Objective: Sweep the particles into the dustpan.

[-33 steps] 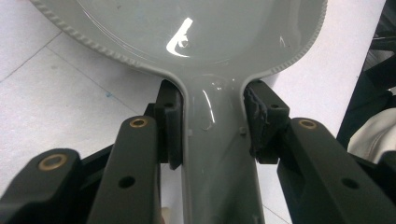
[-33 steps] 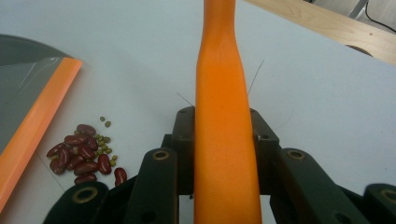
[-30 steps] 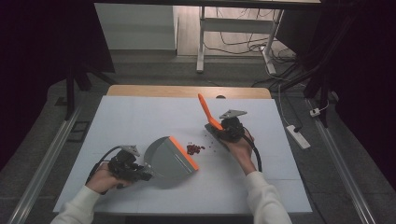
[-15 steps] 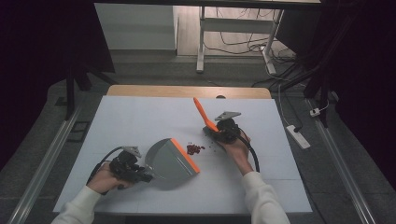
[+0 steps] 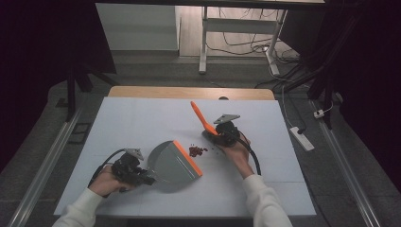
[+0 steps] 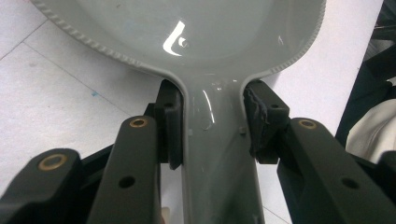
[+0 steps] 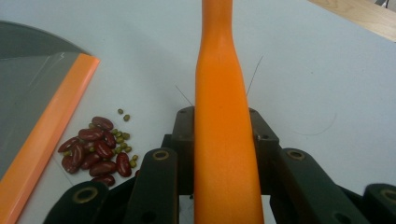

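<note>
A grey dustpan [image 5: 170, 163] with an orange front lip [image 5: 187, 158] lies on the white table, its lip facing right. My left gripper [image 5: 142, 175] is shut on the dustpan's grey handle [image 6: 217, 154], one pad on each side. A small pile of red beans [image 5: 197, 151] with a few tiny green ones [image 7: 122, 136] lies just right of the lip. My right gripper [image 5: 218, 135] is shut on the orange handle of a small brush [image 5: 201, 117], which slants up and to the left. The brush's dark head [image 5: 211, 136] touches the table right of the beans.
The white table top [image 5: 142, 118] has a wooden strip along its far edge [image 5: 189, 92]. A white power strip [image 5: 302, 138] lies on the floor to the right. A desk frame and cables stand beyond the table.
My right gripper and the brush have shifted left, closer to the beans. The dustpan and my left gripper have stayed in place.
</note>
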### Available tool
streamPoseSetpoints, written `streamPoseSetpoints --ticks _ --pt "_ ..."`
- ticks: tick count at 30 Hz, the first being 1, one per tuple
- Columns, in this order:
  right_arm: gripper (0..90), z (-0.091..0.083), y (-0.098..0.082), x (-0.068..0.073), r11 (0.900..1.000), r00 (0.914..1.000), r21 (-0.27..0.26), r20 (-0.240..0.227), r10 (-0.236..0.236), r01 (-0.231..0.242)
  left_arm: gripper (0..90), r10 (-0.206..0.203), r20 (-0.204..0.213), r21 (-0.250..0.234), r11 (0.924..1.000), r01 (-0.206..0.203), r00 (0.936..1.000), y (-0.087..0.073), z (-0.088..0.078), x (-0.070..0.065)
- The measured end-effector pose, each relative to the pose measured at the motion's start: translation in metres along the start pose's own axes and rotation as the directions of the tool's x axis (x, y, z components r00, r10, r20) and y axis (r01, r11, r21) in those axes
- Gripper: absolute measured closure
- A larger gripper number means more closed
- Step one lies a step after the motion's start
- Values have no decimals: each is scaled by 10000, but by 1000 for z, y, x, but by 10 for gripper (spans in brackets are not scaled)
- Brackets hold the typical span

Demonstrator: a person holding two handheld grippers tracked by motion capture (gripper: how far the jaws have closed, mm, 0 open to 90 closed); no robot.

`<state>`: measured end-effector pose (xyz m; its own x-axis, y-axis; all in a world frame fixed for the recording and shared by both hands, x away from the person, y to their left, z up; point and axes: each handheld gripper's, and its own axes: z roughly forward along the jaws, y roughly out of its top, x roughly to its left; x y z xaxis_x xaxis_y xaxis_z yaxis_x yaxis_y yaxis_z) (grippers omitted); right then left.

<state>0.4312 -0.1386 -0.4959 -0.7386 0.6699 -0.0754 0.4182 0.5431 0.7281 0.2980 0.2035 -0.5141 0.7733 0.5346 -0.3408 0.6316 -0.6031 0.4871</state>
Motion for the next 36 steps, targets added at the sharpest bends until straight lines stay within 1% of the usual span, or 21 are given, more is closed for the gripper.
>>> streamPoseSetpoints --ticks 4,10,15,16,21,25,36 --pt "700 1 1 4 10000 9999 -49 -147 -23 22 615 -2 -7 15 10000 2 10000 0 0 0" --pt "700 2 2 10 9999 9996 -22 -245 -162 162 615 -8 -18 14 10000 8 10000 0 1 0" --pt "700 3 3 14 9999 9991 -38 -404 -155 153 615 -11 -4 34 10000 11 10000 0 1 0" --pt "700 4 3 14 9997 9989 -45 -417 -232 230 615 -9 -8 43 10000 9 10000 0 1 0" --pt "700 4 3 16 9998 9985 -53 -505 -206 203 615 -20 11 31 10000 20 10000 0 1 0" --pt "699 5 4 19 9999 9970 -124 -761 -101 92 615 -38 32 27 10000 38 10000 0 2 0" --pt "699 7 5 27 9995 9962 -152 -830 -280 268 615 -53 51 19 10000 53 10000 0 2 0"
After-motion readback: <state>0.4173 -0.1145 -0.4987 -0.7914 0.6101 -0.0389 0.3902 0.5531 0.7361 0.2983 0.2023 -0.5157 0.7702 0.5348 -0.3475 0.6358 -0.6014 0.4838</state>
